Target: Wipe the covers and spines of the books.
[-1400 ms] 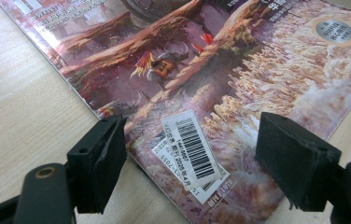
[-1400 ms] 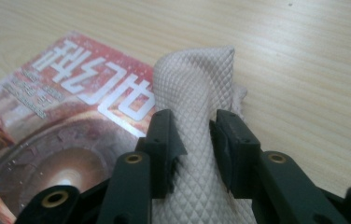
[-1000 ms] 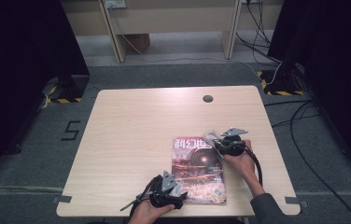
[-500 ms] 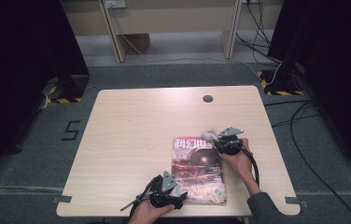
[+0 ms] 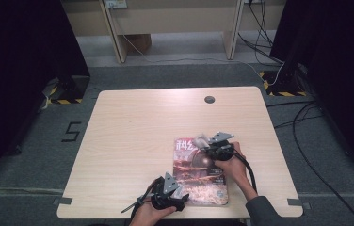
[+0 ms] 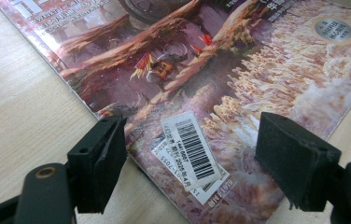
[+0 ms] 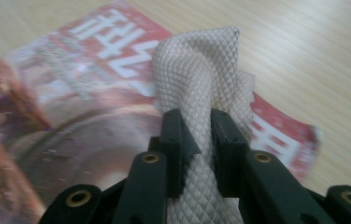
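- The cloth (image 7: 197, 70), a beige, quilted rag, is bunched up and pinched between the jaws of the right hand-held gripper (image 7: 200, 135); its free end stands up above the jaws and hangs over the upper part of the magazine (image 7: 85, 107).
- In the high view the cloth (image 5: 200, 140) sits at the magazine's far edge, near the red title band, with the right hand-held gripper (image 5: 208, 149) clenched on it and the right hand (image 5: 231, 162) behind.
- The magazine (image 5: 198, 174) lies flat on the bench (image 5: 132, 127), cover up, at the near right part of the top, its lower edge close to the bench's front edge.
- The left hand-held gripper (image 6: 192, 154) is released: its jaws stand wide apart, astride the magazine's near corner with the barcode label (image 6: 193, 149) between them, and the pads do not press on the cover as far as I can tell. In the high view it (image 5: 177, 195) rests by the magazine's lower left corner, likely there to steady it.
- Judgement on progress: the work looks like wiping the magazine cover. The cloth is gripped and already over the cover's top, so the pick-up is done; the lower cover has yet to be wiped.
- A small dark round grommet (image 5: 209, 99) sits near the bench's far edge, well apart from the work.
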`<state>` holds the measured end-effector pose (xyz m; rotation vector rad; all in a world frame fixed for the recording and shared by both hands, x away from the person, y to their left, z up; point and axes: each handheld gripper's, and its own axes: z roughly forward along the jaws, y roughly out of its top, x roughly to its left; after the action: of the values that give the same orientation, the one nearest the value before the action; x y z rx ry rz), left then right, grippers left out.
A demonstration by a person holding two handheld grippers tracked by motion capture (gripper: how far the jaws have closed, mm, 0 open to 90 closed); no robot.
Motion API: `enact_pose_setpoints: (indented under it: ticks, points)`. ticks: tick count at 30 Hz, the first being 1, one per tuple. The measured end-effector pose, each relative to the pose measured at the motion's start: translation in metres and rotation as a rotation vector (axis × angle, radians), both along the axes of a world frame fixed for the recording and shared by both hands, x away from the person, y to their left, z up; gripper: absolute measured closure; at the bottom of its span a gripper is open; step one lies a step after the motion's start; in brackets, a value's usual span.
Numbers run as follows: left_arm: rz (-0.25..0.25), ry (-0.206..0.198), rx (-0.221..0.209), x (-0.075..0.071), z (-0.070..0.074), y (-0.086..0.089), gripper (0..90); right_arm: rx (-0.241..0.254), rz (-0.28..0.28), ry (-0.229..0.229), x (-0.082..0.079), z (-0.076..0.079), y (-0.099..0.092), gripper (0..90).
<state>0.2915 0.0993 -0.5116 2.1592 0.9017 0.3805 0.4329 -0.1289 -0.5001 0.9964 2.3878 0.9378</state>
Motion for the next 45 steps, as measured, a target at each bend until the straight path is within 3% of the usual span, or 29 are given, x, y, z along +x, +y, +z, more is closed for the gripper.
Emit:
enact_pose_setpoints:
  ticks: [3,6,13,15,18,28,35,45]
  points:
    - [-0.002,-0.001,0.002,0.000,0.000,0.000,23.8,0.004,0.032,0.006,-0.003,0.000,0.010,77.1]
    - [-0.002,0.001,0.001,0.000,0.000,0.000,23.8,0.002,0.029,0.008,-0.002,0.000,0.011,77.4]
    - [0.001,-0.007,0.005,-0.001,0.000,0.000,23.7,0.010,-0.017,-0.007,0.010,-0.002,0.008,77.2]
    - [0.003,-0.005,0.002,-0.001,0.000,0.000,23.7,0.029,-0.037,0.001,0.013,-0.003,0.010,76.8]
    - [0.002,-0.001,0.000,0.000,0.000,0.000,23.7,0.017,-0.038,-0.005,0.016,-0.002,0.017,76.3]
    - [0.005,-0.003,0.003,-0.001,0.000,0.000,23.6,0.006,0.064,-0.006,0.013,-0.002,0.054,75.9]
    - [0.008,-0.011,0.011,-0.002,0.000,-0.001,23.7,-0.010,0.040,-0.009,0.024,-0.002,0.065,75.8]
    - [0.000,0.018,0.018,-0.009,0.003,0.006,23.5,-0.014,0.145,-0.011,0.002,-0.002,0.069,75.2]
